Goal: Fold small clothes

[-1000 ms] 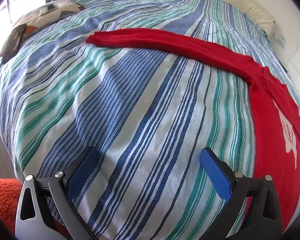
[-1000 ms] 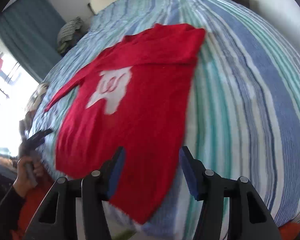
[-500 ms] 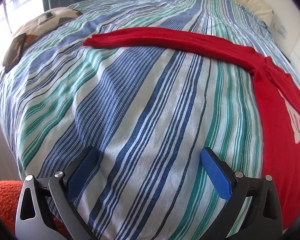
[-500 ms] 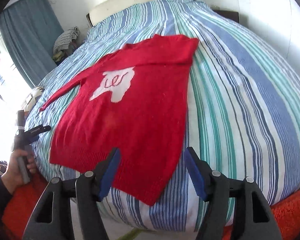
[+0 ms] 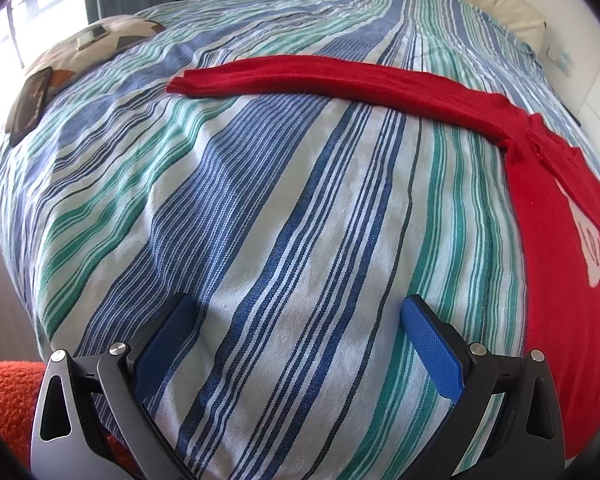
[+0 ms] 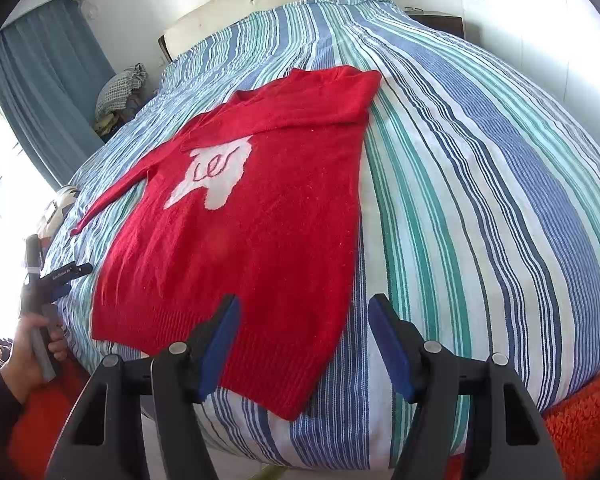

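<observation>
The right gripper (image 6: 304, 320) hovers over the near edge of the bed (image 6: 480, 200), its blue pads spread apart with nothing pressed between them; the jaws have just been widening. Directly ahead of it lies the red sweater (image 6: 260, 220), spread flat on the striped bedcover, the ribbed hem nearest the gripper and its near right corner sitting just below the gap between the fingers. One sleeve is folded across the chest above a white patch with red lettering; the other stretches out to the far left. The left gripper (image 5: 296, 320) is likewise released, its jaws wide over bare striped cover, with the sweater's body off to its right and the long sleeve (image 5: 320, 80) lying crosswise well ahead of it.
</observation>
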`<state>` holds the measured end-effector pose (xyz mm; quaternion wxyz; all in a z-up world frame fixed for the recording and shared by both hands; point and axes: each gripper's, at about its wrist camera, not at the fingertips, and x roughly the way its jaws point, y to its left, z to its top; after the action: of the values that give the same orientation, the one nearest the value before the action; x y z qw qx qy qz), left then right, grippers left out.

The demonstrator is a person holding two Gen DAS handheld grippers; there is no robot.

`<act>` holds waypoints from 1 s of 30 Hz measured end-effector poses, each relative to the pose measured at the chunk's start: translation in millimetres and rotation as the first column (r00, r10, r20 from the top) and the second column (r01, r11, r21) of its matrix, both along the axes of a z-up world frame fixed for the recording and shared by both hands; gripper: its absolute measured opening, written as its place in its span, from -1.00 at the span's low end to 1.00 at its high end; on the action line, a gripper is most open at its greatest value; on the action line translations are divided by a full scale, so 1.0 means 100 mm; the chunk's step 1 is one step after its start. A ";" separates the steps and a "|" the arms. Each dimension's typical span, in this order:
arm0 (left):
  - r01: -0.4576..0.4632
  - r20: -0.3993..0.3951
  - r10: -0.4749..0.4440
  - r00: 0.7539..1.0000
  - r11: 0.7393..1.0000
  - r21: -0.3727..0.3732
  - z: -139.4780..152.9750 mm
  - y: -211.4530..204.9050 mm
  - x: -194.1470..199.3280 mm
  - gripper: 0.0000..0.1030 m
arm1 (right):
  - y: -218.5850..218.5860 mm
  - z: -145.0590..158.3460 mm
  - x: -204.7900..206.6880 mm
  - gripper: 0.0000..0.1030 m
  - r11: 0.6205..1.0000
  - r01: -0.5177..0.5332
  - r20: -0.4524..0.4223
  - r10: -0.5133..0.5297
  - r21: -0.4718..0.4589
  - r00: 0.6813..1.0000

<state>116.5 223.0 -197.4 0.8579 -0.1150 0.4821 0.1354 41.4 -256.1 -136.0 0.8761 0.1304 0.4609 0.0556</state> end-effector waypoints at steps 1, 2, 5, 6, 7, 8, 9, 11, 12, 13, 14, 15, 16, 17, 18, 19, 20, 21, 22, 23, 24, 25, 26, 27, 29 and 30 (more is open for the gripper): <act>0.001 -0.001 -0.001 1.000 1.000 0.002 0.00 0.00 0.00 0.99 | 0.00 0.00 0.00 0.28 1.000 -0.002 0.000 0.002 0.001 1.000; 0.003 -0.002 -0.003 1.000 1.000 0.005 0.00 0.00 0.00 0.99 | 0.01 0.00 0.00 0.28 1.000 -0.005 0.001 0.005 0.001 1.000; 0.005 -0.004 -0.005 1.000 1.000 0.015 -0.01 -0.02 0.00 0.99 | 0.01 -0.01 0.00 0.28 1.000 -0.013 -0.004 0.013 0.006 1.000; 0.005 -0.005 -0.005 1.000 1.000 0.017 -0.01 -0.02 0.00 0.99 | 0.02 -0.02 0.01 0.28 1.000 -0.014 -0.005 0.014 0.007 1.000; 0.006 -0.006 -0.006 1.000 1.000 0.019 -0.01 -0.03 0.01 0.99 | 0.02 -0.03 0.01 0.28 1.000 -0.015 -0.006 0.015 0.007 1.000; 0.006 -0.006 -0.006 1.000 1.000 0.020 -0.02 -0.03 0.01 0.99 | 0.02 -0.03 0.01 0.28 1.000 -0.015 -0.006 0.015 0.009 1.000; 0.007 -0.007 -0.007 1.000 1.000 0.022 -0.02 -0.04 0.01 0.99 | 0.01 -0.03 0.01 0.28 1.000 -0.015 -0.006 0.015 0.011 1.000; 0.009 -0.010 -0.009 1.000 1.000 0.027 -0.03 -0.04 0.02 0.99 | 0.00 -0.03 0.01 0.28 1.000 -0.011 -0.005 0.011 0.015 1.000; 0.011 -0.012 -0.010 1.000 0.999 0.031 -0.03 -0.05 0.02 0.99 | 0.00 -0.03 0.01 0.28 1.000 -0.008 -0.005 0.008 0.018 1.000; 0.012 -0.013 -0.012 1.000 0.999 0.035 -0.03 -0.06 0.02 0.99 | -0.01 -0.03 0.01 0.28 1.000 -0.006 -0.006 0.006 0.021 1.000; 0.013 -0.015 -0.012 1.000 0.999 0.039 -0.03 -0.06 0.02 0.99 | -0.01 -0.04 0.01 0.28 1.000 -0.004 -0.008 0.004 0.024 1.000; 0.013 -0.018 -0.013 1.000 0.999 0.037 -0.03 -0.06 0.02 0.99 | -0.01 -0.04 0.01 0.28 1.000 -0.002 -0.008 0.003 0.025 1.000; 0.015 -0.026 -0.015 1.000 0.999 0.028 -0.01 -0.05 0.03 0.99 | -0.02 -0.03 0.00 0.28 1.000 -0.001 -0.006 0.002 0.026 1.000; 0.017 -0.037 -0.018 0.999 1.000 -0.002 0.05 -0.02 0.03 0.98 | -0.02 -0.02 0.00 0.28 1.000 -0.001 -0.003 0.001 0.026 1.000; 0.019 -0.012 -0.020 1.000 0.998 -0.057 0.16 0.04 0.01 0.97 | -0.02 -0.01 0.00 0.28 1.000 0.000 0.000 0.000 0.026 1.000; 0.021 0.061 -0.013 0.998 0.990 -0.140 0.32 0.16 -0.02 0.97 | -0.02 0.00 -0.01 0.28 1.000 0.000 0.003 0.000 0.026 1.000; 0.015 0.137 0.013 0.990 0.979 -0.203 0.48 0.32 -0.05 0.97 | -0.02 0.00 -0.02 0.28 1.000 0.000 0.008 0.000 0.026 1.000; -0.002 0.195 0.050 0.980 0.970 -0.241 0.62 0.49 -0.06 0.98 | -0.02 0.00 -0.02 0.28 1.000 -0.001 0.009 0.001 0.025 1.000; -0.032 0.237 0.099 0.966 0.962 -0.271 0.75 0.72 -0.04 0.99 | -0.01 0.00 -0.02 0.28 1.000 -0.002 0.007 0.002 0.023 1.000; -0.066 0.255 0.147 0.956 0.952 -0.300 0.83 0.95 0.01 0.99 | -0.01 -0.01 -0.01 0.28 1.000 -0.003 0.002 0.003 0.022 1.000; -0.109 0.251 0.202 0.947 0.935 -0.338 0.85 1.21 0.08 0.99 | -0.01 -0.02 0.00 0.28 1.000 -0.004 -0.002 0.004 0.023 1.000; -0.159 0.237 0.258 0.937 0.915 -0.371 0.82 1.45 0.15 0.99 | -0.01 -0.03 0.01 0.28 1.000 -0.005 -0.006 0.005 0.024 1.000; -0.212 0.218 0.316 0.923 0.894 -0.395 0.76 1.68 0.22 0.99 | -0.01 -0.04 0.02 0.28 1.000 -0.004 -0.010 0.005 0.027 1.000; -0.261 0.186 0.361 0.914 0.873 -0.411 0.67 1.89 0.30 0.98 | -0.01 -0.05 0.04 0.28 1.000 -0.004 -0.012 0.004 0.029 1.000; -0.326 0.102 0.409 0.907 0.834 -0.445 0.46 2.18 0.49 0.96 | 0.00 -0.07 0.06 0.28 1.000 -0.005 -0.022 0.006 0.030 1.000; -0.328 0.080 0.407 0.910 0.825 -0.460 0.38 2.24 0.58 0.95 | 0.02 -0.09 0.07 0.28 1.000 -0.007 -0.028 0.008 0.026 1.000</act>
<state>174.6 446.9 -159.5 0.8064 -0.4066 0.3915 0.1764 48.5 -254.2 -144.7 0.8675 0.1406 0.4729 0.0630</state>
